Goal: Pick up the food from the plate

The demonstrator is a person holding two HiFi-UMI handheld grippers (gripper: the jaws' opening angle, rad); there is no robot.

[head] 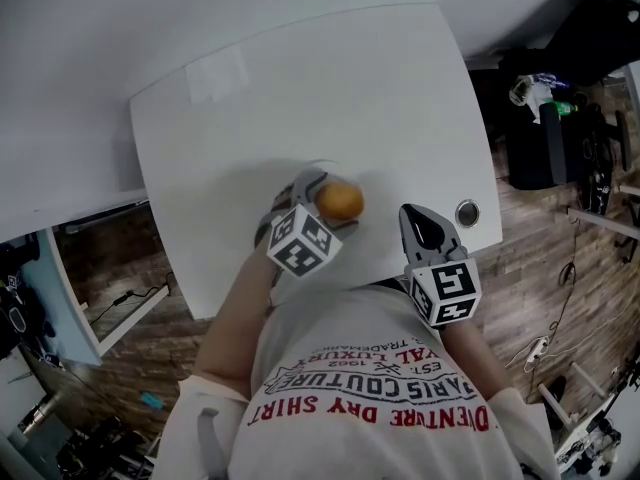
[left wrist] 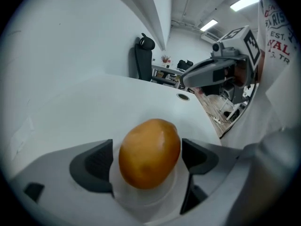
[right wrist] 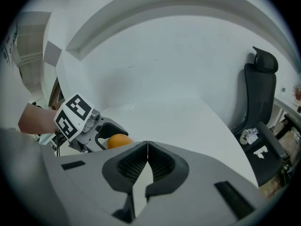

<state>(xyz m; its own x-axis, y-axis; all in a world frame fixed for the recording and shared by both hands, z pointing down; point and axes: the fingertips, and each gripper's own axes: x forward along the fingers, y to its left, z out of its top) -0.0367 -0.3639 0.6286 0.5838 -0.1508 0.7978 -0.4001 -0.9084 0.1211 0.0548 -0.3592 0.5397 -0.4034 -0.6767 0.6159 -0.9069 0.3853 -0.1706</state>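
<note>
An orange, egg-shaped piece of food [head: 340, 202] [left wrist: 149, 153] sits on a small white plate [left wrist: 141, 199] near the front edge of the white table [head: 300, 88]. My left gripper [head: 328, 204] [left wrist: 148, 161] is open, one jaw on each side of the food, and a thin gap shows at the left pad [left wrist: 94, 166]. The right gripper [head: 418, 226] [right wrist: 147, 161] is shut and holds nothing, hovering over the table's front right part. In the right gripper view, the food [right wrist: 117, 141] shows between the left gripper's [right wrist: 101, 131] jaws.
A round metal cable grommet [head: 467, 212] [left wrist: 183, 97] sits in the table's near right corner. A black office chair [right wrist: 261, 93] stands beyond the table. Dark bags and cables [head: 560, 118] lie on the wooden floor to the right.
</note>
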